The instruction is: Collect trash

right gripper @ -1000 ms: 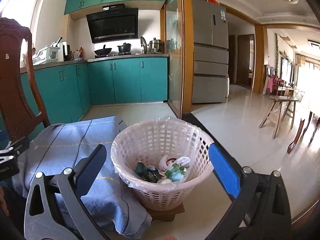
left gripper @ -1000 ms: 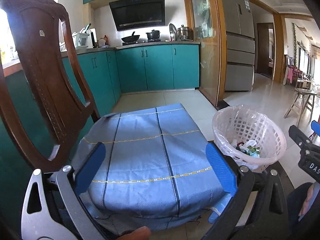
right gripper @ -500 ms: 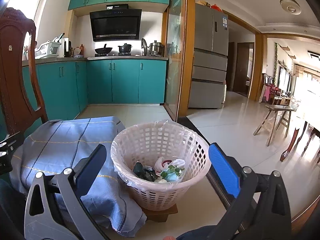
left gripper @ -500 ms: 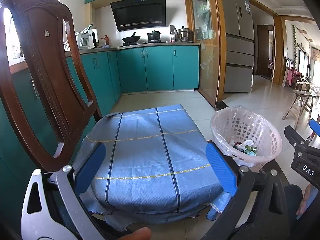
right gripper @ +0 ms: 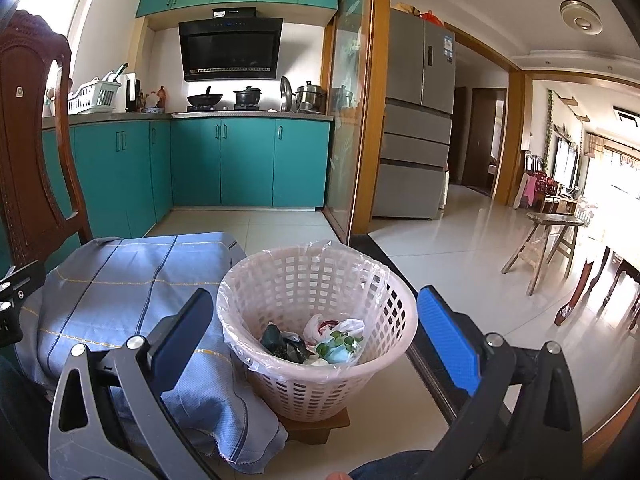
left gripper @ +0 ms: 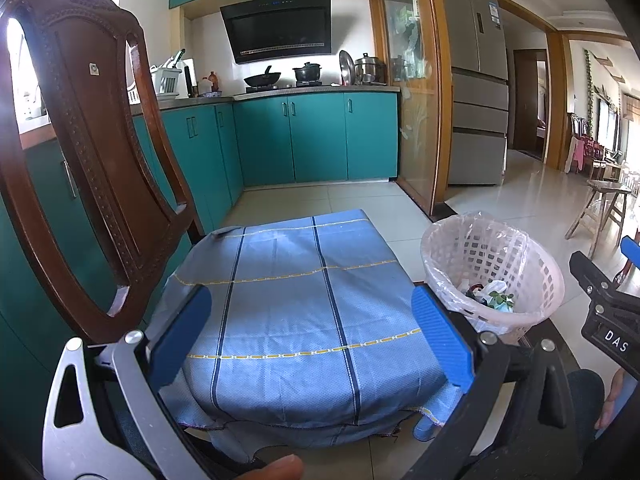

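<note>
**Both grippers spread wide and empty over cloth and lined basket**

Left wrist view, left to right: carved dark wooden chair back (left gripper: 86, 168) fills the left edge. Left gripper (left gripper: 310, 334) is released, blue pads (left gripper: 442, 334) far apart, nothing between them. It hangs above a blue striped cloth (left gripper: 292, 308) draped over a low flat surface; what the cloth covers is hidden. Cloth top is bare. Right of the cloth, on the tiled floor, stands a pink lattice waste basket (left gripper: 544, 276) with a clear plastic liner. Trash (left gripper: 494, 294) lies at the bottom: white plastic bag, green leafy bits. Part of the right gripper (left gripper: 608, 312), marked "DAS", shows at the far right edge.

Right wrist view, left to right: chair back (right gripper: 28, 152) at left, cloth (right gripper: 132, 292) below it with a corner hanging beside the basket. Right gripper (right gripper: 314, 330) is released too, pads wide, framing the waste basket (right gripper: 320, 384) without touching it. The basket sits on a small brown wooden base (right gripper: 320, 426). Inside: dark crumpled wrapper, white bag with red, green sprigs, pale blue piece (right gripper: 316, 342). Teal kitchen cabinets (right gripper: 248, 160) behind, grey fridge (right gripper: 418, 120) to their right, wooden stool (right gripper: 548, 240) far right.
</note>
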{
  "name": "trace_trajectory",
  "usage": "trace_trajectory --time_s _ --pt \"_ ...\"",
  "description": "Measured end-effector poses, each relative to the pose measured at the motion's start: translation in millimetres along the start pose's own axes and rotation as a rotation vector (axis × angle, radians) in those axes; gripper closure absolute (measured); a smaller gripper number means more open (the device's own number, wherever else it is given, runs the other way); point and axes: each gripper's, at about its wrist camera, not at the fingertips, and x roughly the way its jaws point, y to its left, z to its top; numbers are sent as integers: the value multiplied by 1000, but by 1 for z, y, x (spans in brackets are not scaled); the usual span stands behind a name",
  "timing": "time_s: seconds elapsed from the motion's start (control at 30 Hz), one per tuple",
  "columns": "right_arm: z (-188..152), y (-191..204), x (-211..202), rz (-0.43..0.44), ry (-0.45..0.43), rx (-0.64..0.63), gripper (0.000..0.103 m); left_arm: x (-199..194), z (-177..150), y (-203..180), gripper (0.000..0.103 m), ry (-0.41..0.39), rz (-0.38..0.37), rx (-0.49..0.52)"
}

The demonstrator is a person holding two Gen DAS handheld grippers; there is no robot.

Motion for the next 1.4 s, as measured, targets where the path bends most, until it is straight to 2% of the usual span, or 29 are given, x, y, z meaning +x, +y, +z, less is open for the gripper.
trace_trajectory --time_s 1.13,1.4 --pt "-2 2 0 0 2 -7 3 -3 -4 -2 3 -9 -9 -2" --pt "-5 0 1 3 7 -9 3 0 -2 1 3 13 -21 -24"
